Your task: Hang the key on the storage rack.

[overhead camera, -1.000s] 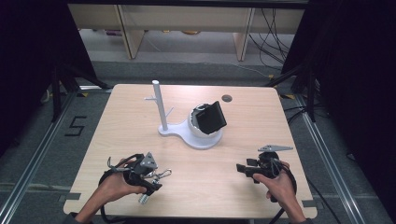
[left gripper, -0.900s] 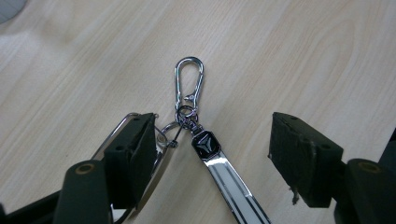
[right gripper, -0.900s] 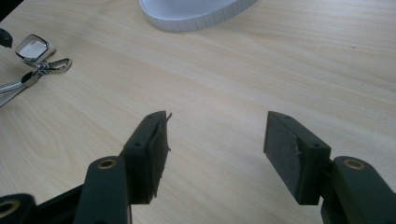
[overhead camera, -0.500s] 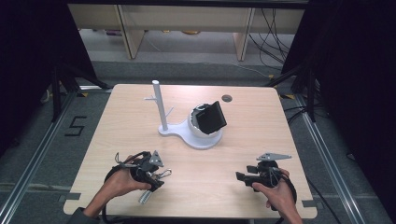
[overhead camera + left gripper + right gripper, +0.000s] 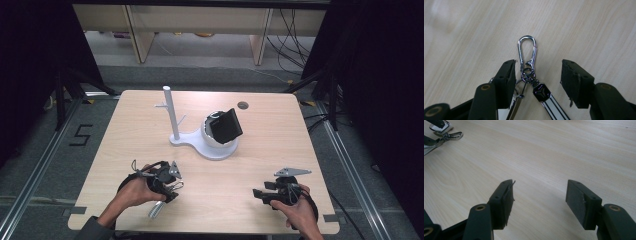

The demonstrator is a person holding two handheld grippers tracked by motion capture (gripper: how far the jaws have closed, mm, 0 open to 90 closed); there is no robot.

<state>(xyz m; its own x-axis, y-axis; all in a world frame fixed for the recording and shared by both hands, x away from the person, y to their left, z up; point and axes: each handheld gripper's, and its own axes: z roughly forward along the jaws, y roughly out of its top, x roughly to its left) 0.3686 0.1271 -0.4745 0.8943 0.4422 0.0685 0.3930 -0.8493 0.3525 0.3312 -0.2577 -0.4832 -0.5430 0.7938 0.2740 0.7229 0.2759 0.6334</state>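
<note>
1. Chrome shows between the jaws of our left gripper: a polished carabiner clip lies flat on the pale wooden table, its loop pointing away beyond the jaw tips and its swivel ring at the level of the tips.
2. From that ring a black-and-white striped strap with a dark hexagonal emblem runs back toward the gripper body, so the whole keychain lies along the gripper's axis, which we judge suits a pinch at the ring.
3. Our left jaws have just been closing, yet they stand partly apart. The left pad sits just beside the ring, perhaps brushing the clip, and the right pad is well clear. Nothing is clamped.
4. Our right gripper hangs low over bare wood with its jaws partly apart and nothing between them. We judge it is waiting its turn; the keychain lies well off to its far left.
5. Ahead of both grippers stands a white plastic stand with an upright post and short pegs. Its base also carries a black rectangular device, tilted.
6. Count: two grippers, one keychain with one carabiner and one strap, one stand, one black device.
</note>
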